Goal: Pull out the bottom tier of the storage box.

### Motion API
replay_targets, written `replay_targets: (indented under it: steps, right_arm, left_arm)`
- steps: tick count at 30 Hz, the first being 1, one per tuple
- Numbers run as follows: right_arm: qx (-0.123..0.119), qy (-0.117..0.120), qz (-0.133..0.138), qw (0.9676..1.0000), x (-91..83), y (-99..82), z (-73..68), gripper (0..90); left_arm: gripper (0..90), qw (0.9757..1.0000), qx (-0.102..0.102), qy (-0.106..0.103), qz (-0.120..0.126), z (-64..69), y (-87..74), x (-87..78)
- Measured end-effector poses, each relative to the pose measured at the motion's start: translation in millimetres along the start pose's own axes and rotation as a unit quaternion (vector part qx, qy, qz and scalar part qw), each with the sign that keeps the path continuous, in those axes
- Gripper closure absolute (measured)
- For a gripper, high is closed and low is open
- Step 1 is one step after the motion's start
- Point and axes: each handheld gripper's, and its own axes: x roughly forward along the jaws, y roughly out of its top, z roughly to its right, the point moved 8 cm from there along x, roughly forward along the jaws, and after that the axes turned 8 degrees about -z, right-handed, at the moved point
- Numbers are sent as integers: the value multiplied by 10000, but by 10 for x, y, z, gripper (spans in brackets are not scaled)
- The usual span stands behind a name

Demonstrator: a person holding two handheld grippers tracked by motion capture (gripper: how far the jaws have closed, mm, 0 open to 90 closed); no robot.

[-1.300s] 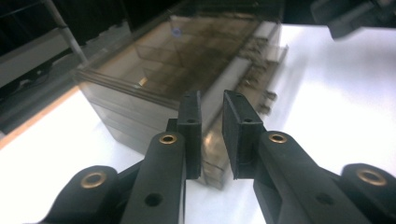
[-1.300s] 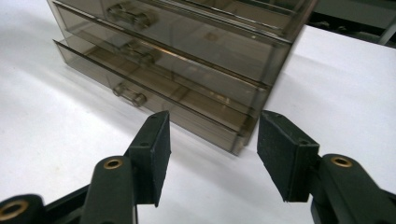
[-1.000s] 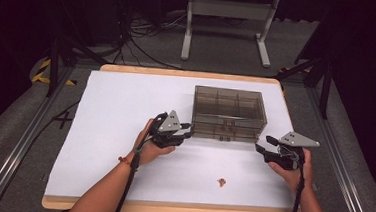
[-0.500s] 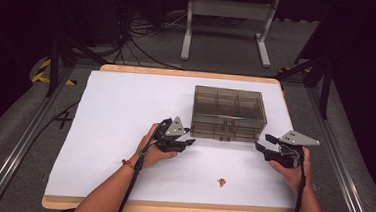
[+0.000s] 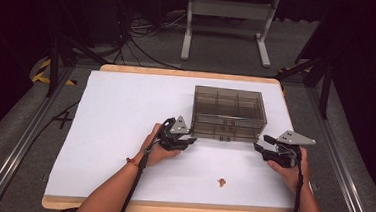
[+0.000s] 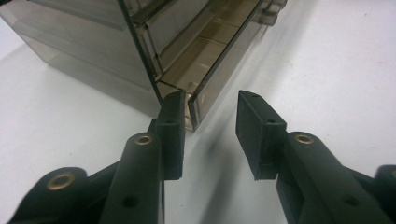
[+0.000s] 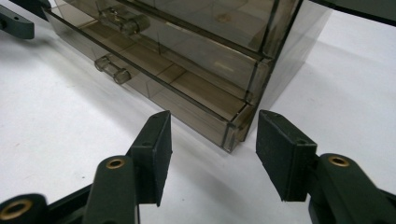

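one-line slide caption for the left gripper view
Left gripper, jaws apart, straddles the front corner of the smoky drawer box's slightly open bottom drawer.

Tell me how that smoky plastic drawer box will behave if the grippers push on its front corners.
The drawer box looks like thin rigid plastic with empty drawers, so probably light: it may slide on the smooth white table rather than stay put. It sits low and wide, so tipping seems unlikely. The bottom drawer stands slightly out and would likely slide in first.
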Motion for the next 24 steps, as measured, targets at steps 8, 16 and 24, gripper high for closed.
replay_targets:
  steps: [8, 16, 24]
  right_arm:
    - [-158, 121, -115, 9997, 59, -27, -60, 528]
    - [-366, 315, -237, 9985, 113, -54, -155, 646]
    - [-158, -102, -204, 9996, 32, -76, 30, 615]
  left_arm:
    - [741, 10000, 24, 6, -13, -22, -12, -9]
    - [795, 10000, 17, 13, -11, -33, -16, -9]
    - [783, 10000, 48, 32, -74, -40, -21, 11]
